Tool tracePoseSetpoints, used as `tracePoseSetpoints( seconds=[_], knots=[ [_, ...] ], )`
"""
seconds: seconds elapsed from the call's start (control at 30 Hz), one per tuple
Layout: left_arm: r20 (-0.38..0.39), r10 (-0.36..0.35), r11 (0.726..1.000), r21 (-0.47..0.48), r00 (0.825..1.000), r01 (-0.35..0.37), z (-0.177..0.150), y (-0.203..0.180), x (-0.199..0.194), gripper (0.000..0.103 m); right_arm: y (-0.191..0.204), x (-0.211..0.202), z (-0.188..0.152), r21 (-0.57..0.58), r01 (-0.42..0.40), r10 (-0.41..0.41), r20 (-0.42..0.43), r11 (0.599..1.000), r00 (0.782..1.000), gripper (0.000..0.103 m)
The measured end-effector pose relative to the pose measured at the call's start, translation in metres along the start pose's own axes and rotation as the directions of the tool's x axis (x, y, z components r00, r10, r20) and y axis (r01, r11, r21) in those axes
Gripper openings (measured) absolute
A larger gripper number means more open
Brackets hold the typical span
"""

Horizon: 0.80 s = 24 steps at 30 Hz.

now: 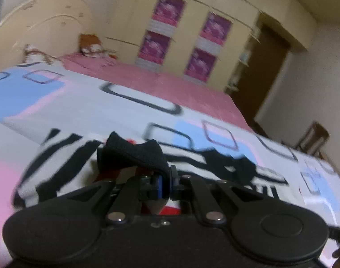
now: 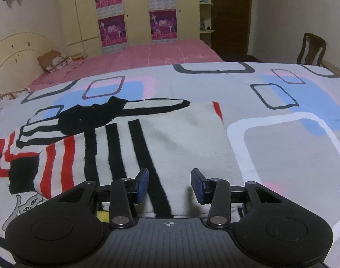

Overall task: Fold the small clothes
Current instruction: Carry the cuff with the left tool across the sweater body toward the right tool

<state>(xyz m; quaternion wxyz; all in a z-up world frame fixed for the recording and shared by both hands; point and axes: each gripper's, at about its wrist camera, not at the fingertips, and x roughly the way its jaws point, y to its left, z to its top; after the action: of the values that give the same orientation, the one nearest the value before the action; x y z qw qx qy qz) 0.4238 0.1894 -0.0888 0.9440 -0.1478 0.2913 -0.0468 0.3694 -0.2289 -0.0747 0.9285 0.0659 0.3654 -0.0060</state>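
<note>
On the patterned bedsheet, a small knit sweater lies mostly flat: off-white body, black vertical stripes, red stripes on the near-left part, black collar area toward the far left. A black-edged sleeve stretches out to the right along the sweater's far edge. Small red mark at the far-right corner of the garment.

Left gripper: jaws closed together, pinching a black ribbed edge of the sweater. That fabric is lifted and bunched up over the fingertips; red and white knit shows below, between the gripper links. The rest of the sweater spreads on the sheet behind it. Left view is tilted and motion-blurred, so finer detail is unreadable.

Right gripper: jaws spread wide, nothing between them. Blue pads sit low over the near edge of the sweater, straddling one black stripe. Cannot tell whether the pads touch the fabric.

Sheet is grey with blue, pink and white rounded squares. Beyond it, a pink bedspread and a cream headboard at left with a pillow against it. Cream wardrobe on the far wall carries four magenta posters. Dark wooden door to its right; wooden chair past the bed's right side.
</note>
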Motion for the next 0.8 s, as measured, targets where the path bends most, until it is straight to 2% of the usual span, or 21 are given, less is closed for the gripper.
tracePoseSetpoints(
  seconds=[0.27,0.5,0.57,0.6,0.63,0.67,0.7,0.73,0.77,0.8],
  knots=[
    [-0.084,-0.023,0.977,0.211,0.996,0.04,-0.025,-0.073,0.023,0.006,-0.035,-0.016,-0.004,0.046,0.022,-0.022,0.014,0.999,1.0,0.041],
    [-0.169,-0.056,0.956,0.276,0.984,0.102,-0.048,-0.118,0.046,0.006,-0.064,-0.028,-0.01,0.084,0.045,-0.046,0.014,0.995,0.999,0.041],
    [-0.225,-0.064,0.947,0.294,0.972,0.131,-0.055,-0.127,0.054,0.006,-0.071,-0.031,-0.011,0.091,0.044,-0.045,0.012,0.995,0.999,0.041],
    [-0.25,-0.063,0.942,0.306,0.966,0.14,-0.059,-0.131,0.059,0.011,-0.074,-0.032,-0.012,0.096,0.036,-0.038,0.01,0.995,0.999,0.041],
    [-0.263,-0.058,0.936,0.321,0.963,0.144,-0.062,-0.136,0.062,0.024,-0.076,-0.034,-0.012,0.098,0.029,-0.029,0.006,0.995,1.0,0.041],
    [-0.262,-0.069,0.929,0.334,0.962,0.158,-0.065,-0.141,0.063,0.03,-0.076,-0.034,-0.013,0.098,0.026,-0.027,0.0,0.995,1.0,0.041],
    [-0.266,-0.088,0.924,0.339,0.96,0.178,-0.068,-0.144,0.062,0.05,-0.077,-0.035,-0.013,0.097,0.023,-0.023,-0.004,0.995,1.0,0.045],
    [-0.274,-0.112,0.92,0.336,0.955,0.204,-0.069,-0.147,0.062,0.071,-0.077,-0.036,-0.013,0.096,0.02,-0.02,-0.001,0.995,1.0,0.062],
    [-0.276,-0.148,0.916,0.323,0.95,0.237,-0.071,-0.148,0.061,0.078,-0.075,-0.039,-0.013,0.093,0.019,-0.02,0.011,0.996,1.0,0.071],
    [-0.262,-0.178,0.916,0.309,0.949,0.257,-0.071,-0.148,0.056,0.077,-0.073,-0.041,-0.013,0.085,0.018,-0.02,0.025,0.996,0.999,0.076]
  ],
)
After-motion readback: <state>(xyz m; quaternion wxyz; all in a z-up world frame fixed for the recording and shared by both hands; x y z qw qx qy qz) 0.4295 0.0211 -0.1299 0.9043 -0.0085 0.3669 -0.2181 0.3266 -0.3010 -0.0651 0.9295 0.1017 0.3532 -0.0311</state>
